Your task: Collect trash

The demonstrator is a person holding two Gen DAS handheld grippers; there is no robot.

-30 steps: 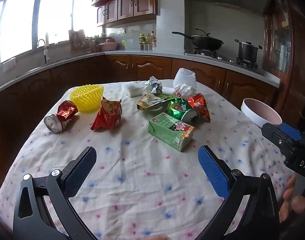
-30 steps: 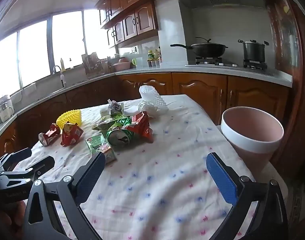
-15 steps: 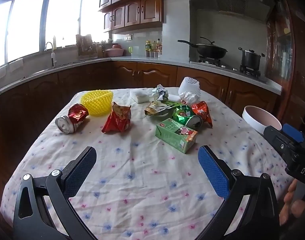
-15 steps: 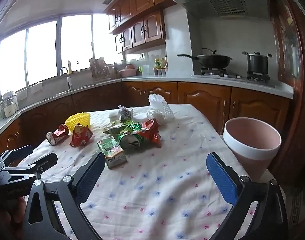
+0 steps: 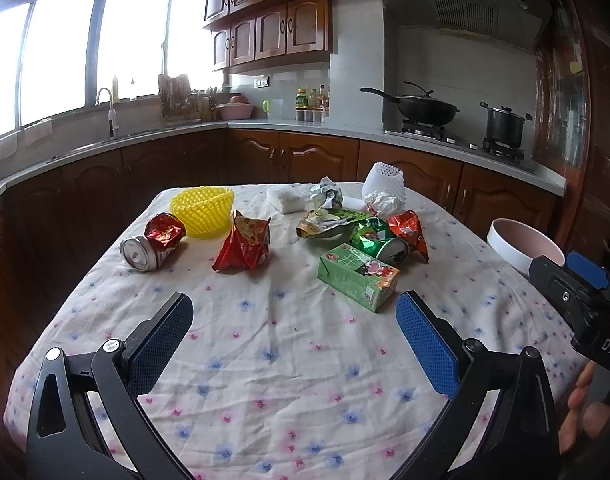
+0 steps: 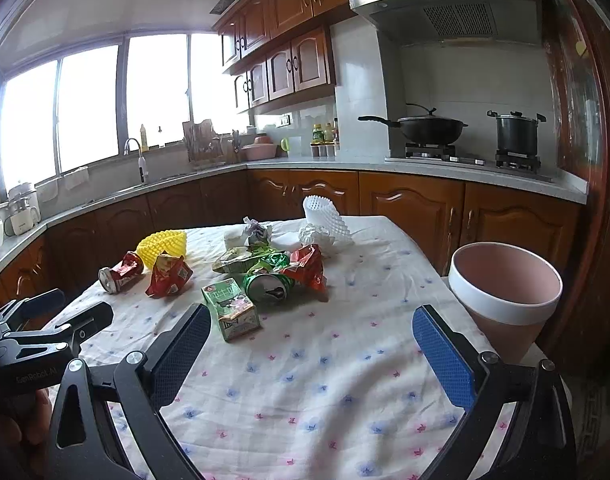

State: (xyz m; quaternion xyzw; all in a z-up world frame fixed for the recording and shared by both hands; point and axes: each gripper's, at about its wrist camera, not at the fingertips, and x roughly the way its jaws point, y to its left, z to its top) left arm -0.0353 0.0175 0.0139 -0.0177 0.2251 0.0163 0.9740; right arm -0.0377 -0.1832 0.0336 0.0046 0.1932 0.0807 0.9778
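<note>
Trash lies across the far half of a floral tablecloth: a green juice carton, a crushed green can, a crushed red can, a red snack bag, a second red wrapper, a green wrapper, crumpled foil, white foam netting. A pink bin stands off the table's right edge. My left gripper and right gripper hover open over bare cloth near the front, holding nothing.
A yellow foam net and a white block sit at the table's far side. Kitchen counters with wooden cabinets, a wok and a pot ring the room. A hand grips the right tool.
Both grippers have pulled back and tilted up a little, so the trash looks smaller and farther away. Nothing on the table moved; both stay open.
</note>
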